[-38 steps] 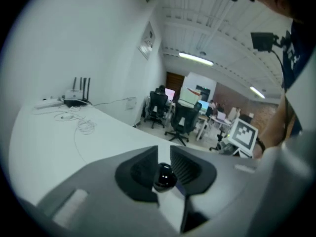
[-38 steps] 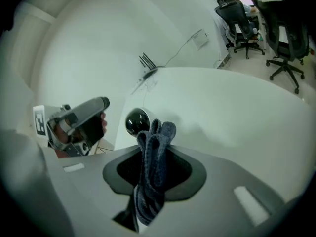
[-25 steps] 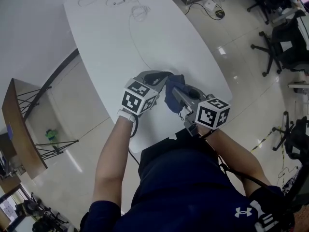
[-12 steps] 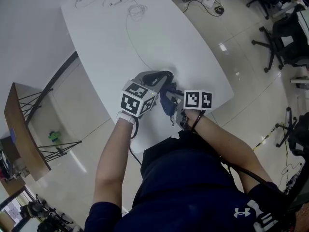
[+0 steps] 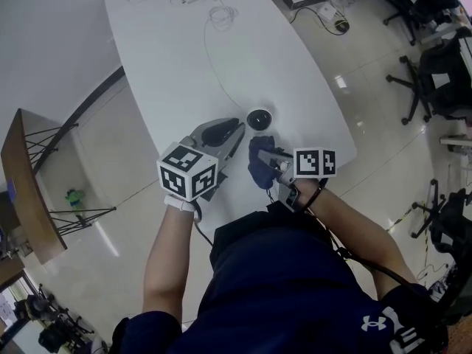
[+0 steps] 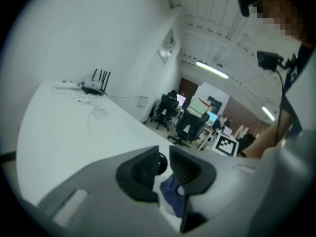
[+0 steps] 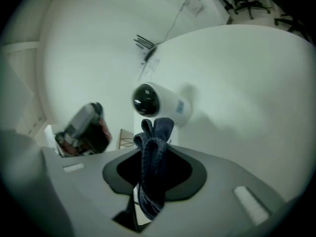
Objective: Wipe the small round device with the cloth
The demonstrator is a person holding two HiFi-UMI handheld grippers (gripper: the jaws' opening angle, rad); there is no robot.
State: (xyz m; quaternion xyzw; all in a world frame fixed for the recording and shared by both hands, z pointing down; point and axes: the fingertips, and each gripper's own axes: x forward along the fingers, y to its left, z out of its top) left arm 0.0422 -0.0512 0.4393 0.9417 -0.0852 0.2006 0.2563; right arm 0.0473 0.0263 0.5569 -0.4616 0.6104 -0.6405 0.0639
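Observation:
The small round device (image 5: 259,118), white with a black round face, sits alone on the white table (image 5: 169,65); it also shows in the right gripper view (image 7: 150,101). My left gripper (image 5: 236,129) hovers just left of it, shut and empty. In the left gripper view (image 6: 164,158) the device (image 6: 161,163) peeks through the thin slit between the jaws. My right gripper (image 5: 268,155) is shut on the dark blue cloth (image 5: 259,162), a short way in front of the device. In the right gripper view (image 7: 152,152) the cloth (image 7: 153,167) bunches upright between the jaws.
A thin cable (image 5: 210,57) runs from the device's side to the table's far end, where more cables (image 5: 214,9) and a router (image 6: 96,85) lie. Office chairs (image 5: 428,72) stand on the floor at the right. A wooden stand (image 5: 29,190) is at the left.
My left gripper has drawn back and up from the device, which now stands uncovered. My right gripper with the cloth has sunk and shifted slightly toward the table's near edge.

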